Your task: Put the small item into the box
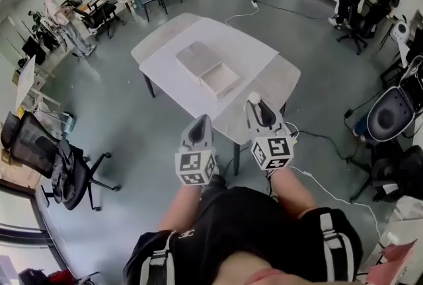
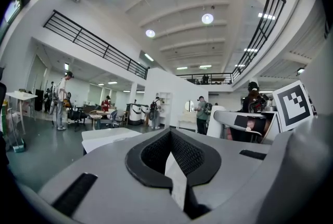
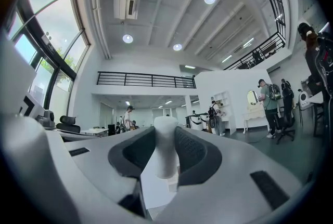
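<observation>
Small item [image 1: 254, 98] between the fingers [image 3: 191, 149] of the right gripper [image 1: 259, 110], left gripper [image 1: 201, 123] just left of them, table [image 1: 248, 52] ahead of both fingertips, box [image 1: 206, 67] on it, farther ahead, chair [image 1: 66, 164] far left.

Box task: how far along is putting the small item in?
Done: the box lies open on the table. In hand: the right gripper is shut on the small white item; the left gripper is shut, empty. Left: carry the item over the box and release it.

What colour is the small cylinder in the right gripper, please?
The small cylinder is white; best in right gripper view.
</observation>
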A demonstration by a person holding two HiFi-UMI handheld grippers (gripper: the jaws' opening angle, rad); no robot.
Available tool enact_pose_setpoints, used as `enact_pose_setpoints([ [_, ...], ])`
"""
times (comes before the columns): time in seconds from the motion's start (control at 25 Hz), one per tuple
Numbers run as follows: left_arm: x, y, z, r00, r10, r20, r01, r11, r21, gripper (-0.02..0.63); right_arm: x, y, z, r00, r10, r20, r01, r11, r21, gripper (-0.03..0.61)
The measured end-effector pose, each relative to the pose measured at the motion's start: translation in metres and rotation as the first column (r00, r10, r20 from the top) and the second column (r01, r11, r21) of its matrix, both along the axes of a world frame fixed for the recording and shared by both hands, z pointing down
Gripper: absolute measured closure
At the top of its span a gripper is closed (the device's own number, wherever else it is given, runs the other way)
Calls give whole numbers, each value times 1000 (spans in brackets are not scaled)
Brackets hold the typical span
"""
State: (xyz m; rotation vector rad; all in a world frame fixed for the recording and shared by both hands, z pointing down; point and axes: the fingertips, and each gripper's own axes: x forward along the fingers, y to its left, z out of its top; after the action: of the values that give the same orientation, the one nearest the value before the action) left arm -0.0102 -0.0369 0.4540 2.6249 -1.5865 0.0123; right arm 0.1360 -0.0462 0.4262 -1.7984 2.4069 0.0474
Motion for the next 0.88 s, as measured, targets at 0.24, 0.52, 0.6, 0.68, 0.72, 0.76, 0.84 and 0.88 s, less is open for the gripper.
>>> enact_pose_setpoints([
  [0.24, -5, -56, 0, 1000, 18, 2, -18, 1000, -19, 609, -4, -53, -2, 1000, 14, -5, -14, 1000, -12, 463],
  [0.52, -8, -122, 7, 999, 45, -4, -45, 997, -55, 609, -4, -116, 5, 999, 47, -17, -48, 997, -55, 463],
  [0.6, -9, -140, 7, 998, 61, -1, -60, 996, -63, 609, -5, -133, 6, 998, 60, -14, -61, 996, -64, 463],
  [0.68, -12, -160, 6, 997, 77, 4, -76, 995, -68, 609, -8, -151, 7, 997, 74, -12, -75, 995, -72, 463],
  [0.72, -15, -170, 6, 996, 85, 7, -84, 994, -70, 609, -10, -159, 7, 997, 82, -11, -82, 994, -77, 463],
  [0.76, -17, -180, 5, 996, 93, 11, -92, 993, -73, 609, -12, -168, 8, 996, 89, -11, -90, 993, -81, 463],
  [0.84, -21, -198, 4, 994, 109, 15, -108, 991, -75, 609, -15, -185, 9, 994, 106, -10, -106, 991, -87, 463],
  [0.88, -23, -207, 4, 993, 117, 16, -116, 990, -76, 609, -16, -193, 9, 993, 114, -11, -115, 989, -89, 463],
])
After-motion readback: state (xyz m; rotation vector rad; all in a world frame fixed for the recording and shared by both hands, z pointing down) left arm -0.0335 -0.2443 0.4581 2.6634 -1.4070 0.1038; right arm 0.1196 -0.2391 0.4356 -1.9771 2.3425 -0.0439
